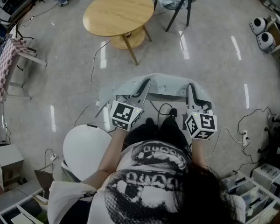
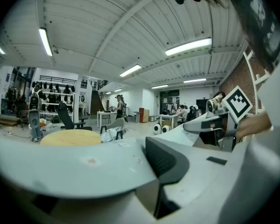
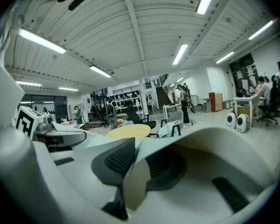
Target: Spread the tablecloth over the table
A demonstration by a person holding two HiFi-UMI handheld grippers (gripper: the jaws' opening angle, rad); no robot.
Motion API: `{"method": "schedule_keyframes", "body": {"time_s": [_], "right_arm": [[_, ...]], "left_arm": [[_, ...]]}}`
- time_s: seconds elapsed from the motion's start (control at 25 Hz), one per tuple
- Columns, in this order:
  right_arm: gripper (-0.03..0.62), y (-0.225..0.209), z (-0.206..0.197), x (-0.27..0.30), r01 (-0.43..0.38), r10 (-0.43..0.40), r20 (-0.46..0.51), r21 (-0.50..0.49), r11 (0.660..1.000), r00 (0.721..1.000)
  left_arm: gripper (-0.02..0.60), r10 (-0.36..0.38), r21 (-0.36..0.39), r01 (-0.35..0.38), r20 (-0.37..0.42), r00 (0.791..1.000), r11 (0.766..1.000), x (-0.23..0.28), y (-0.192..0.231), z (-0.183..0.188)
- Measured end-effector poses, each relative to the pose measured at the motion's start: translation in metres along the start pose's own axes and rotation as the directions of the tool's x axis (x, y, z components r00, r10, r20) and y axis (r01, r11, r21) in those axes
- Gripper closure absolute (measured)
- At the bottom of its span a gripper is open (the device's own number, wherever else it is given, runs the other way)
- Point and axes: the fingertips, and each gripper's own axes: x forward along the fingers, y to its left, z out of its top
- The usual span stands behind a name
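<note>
Left gripper and right gripper both clamped on cloth, stretched left-right between them. Table far ahead, slightly left; left gripper nearer.

A pale grey fabric tablecloth stretches between the left gripper and the right gripper, just in front of the person. A round light-wood table stands well beyond it, slightly left, with a dark-legged chair to its right. A white round stool sits at the person's left side.

Left claw, right claw clamped, level
</note>
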Motion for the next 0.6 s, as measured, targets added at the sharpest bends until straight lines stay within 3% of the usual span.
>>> {"method": "schedule_keyframes", "body": {"time_s": [0.6], "right_arm": [[0.528,0.022,-0.002,0.006,-0.033,0.032,0.014,0.054,0.998,0.999]], "left_arm": [[0.514,0.017,-0.020,-0.017,0.019,1.000,1.000,-0.021,0.016,-0.001]]}}
